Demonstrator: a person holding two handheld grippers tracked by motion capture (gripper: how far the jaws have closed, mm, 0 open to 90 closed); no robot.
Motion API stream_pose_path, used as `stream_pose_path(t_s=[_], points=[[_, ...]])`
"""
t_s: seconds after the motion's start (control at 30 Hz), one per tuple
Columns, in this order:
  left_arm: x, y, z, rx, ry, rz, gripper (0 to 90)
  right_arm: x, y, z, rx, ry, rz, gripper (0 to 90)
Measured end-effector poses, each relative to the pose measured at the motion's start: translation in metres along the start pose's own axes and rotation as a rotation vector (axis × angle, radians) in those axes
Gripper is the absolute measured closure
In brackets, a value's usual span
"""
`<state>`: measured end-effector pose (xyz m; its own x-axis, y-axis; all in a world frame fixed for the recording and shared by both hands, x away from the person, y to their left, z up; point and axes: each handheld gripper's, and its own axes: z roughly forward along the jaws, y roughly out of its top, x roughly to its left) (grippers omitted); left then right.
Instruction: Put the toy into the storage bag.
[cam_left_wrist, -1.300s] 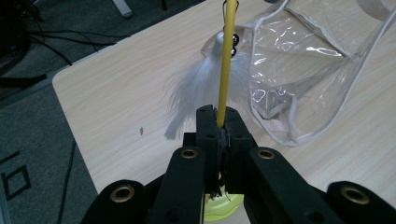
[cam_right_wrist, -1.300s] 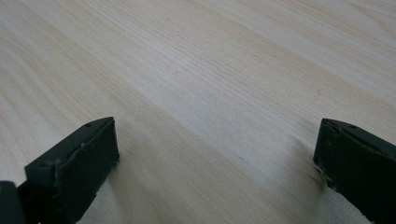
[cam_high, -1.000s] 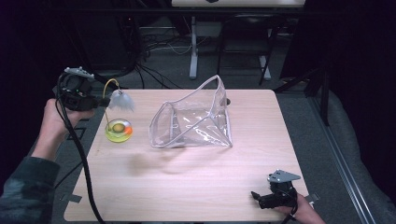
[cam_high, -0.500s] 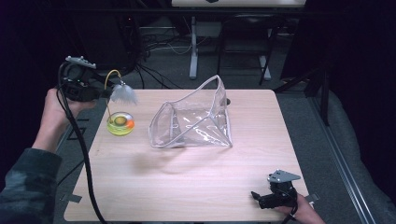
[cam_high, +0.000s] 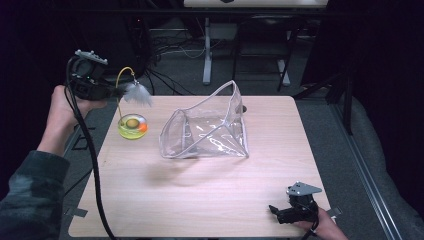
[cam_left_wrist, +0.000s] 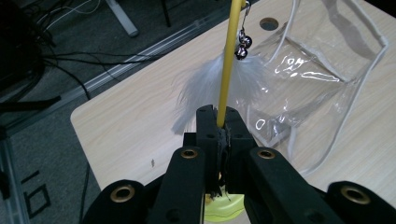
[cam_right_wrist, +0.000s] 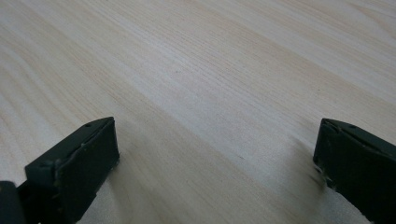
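A cat toy has a round yellow-green base (cam_high: 132, 126) with an orange ball, a curved yellow wire (cam_high: 120, 82) and a white feather (cam_high: 138, 94) with small bells (cam_left_wrist: 242, 46). My left gripper (cam_high: 116, 91) is held above the table's far left corner, shut on the yellow wire (cam_left_wrist: 227, 70). The left gripper (cam_left_wrist: 218, 116) has the feather (cam_left_wrist: 205, 84) just beyond its tips and the base (cam_left_wrist: 224, 207) below them. I cannot tell whether the base touches the table. My right gripper (cam_high: 280, 212) lies at the front right, open over bare wood (cam_right_wrist: 217, 158).
A clear plastic pouch (cam_high: 207, 130) with a white rim stands open in the middle of the wooden table (cam_high: 200, 200); it lies close past the feather in the left gripper view (cam_left_wrist: 322, 70). Cables and desk legs (cam_high: 206, 50) lie on the floor behind.
My left gripper has risen and moved slightly right with the wire; feather and base followed, away from me. The right gripper stayed still.
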<state>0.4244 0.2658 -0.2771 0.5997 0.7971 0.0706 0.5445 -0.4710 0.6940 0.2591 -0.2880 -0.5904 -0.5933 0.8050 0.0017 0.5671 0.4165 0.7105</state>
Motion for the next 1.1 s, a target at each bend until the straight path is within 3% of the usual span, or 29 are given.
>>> stream_pose_path(t_s=[0.5, 1.1], points=[[-0.017, 0.026, -0.002, -0.014, -0.023, 0.049, 87.9, 0.000, 0.000, 0.000, 0.000, 0.001, 0.000, 0.0], [-0.046, 0.055, 0.013, -0.012, -0.068, 0.110, 87.8, 0.000, 0.000, 0.000, 0.001, 0.002, -0.001, 0.0]])
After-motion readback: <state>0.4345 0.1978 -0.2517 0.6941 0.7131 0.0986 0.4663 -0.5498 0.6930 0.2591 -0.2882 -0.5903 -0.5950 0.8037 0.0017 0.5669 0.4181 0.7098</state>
